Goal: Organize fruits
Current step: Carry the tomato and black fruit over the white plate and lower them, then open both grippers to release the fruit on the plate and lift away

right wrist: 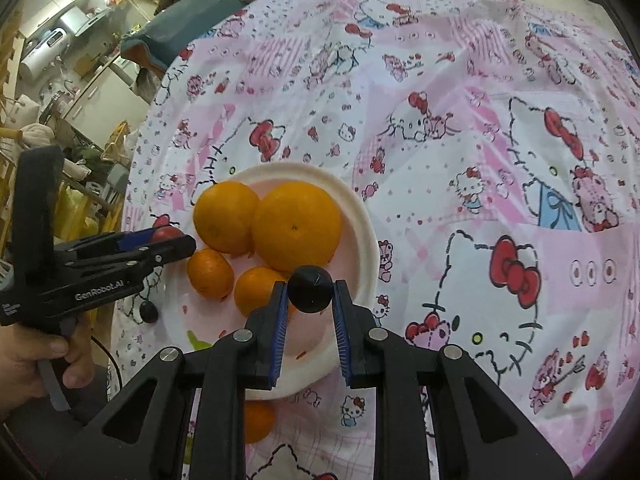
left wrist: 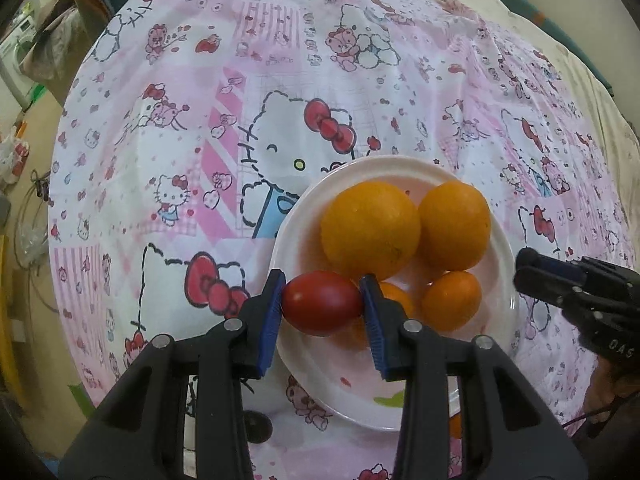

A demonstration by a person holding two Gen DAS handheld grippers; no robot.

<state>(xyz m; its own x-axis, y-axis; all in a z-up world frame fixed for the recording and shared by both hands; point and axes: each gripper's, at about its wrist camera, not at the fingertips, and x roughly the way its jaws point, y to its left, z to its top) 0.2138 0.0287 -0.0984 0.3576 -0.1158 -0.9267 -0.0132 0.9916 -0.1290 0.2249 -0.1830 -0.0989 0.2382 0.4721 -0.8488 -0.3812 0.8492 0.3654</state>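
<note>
A white plate [left wrist: 506, 264] on the Hello Kitty cloth holds two large oranges [left wrist: 370, 230] and two small ones [left wrist: 451, 300]. My left gripper [left wrist: 322, 304] is shut on a red tomato [left wrist: 320, 302] held over the plate's left rim. In the right wrist view the plate [right wrist: 366, 224] and oranges [right wrist: 296, 226] show again. My right gripper [right wrist: 310, 290] is shut on a dark round fruit [right wrist: 310, 289] above the plate's near edge. The left gripper [right wrist: 176, 240] with the tomato [right wrist: 166, 233] shows at the left; the right gripper [left wrist: 528, 272] shows at the right of the left wrist view.
Another dark fruit [right wrist: 149, 312] lies on the cloth left of the plate. One more orange [right wrist: 258, 420] lies on the cloth below the plate, behind my right gripper. The table edge and cluttered room lie to the left.
</note>
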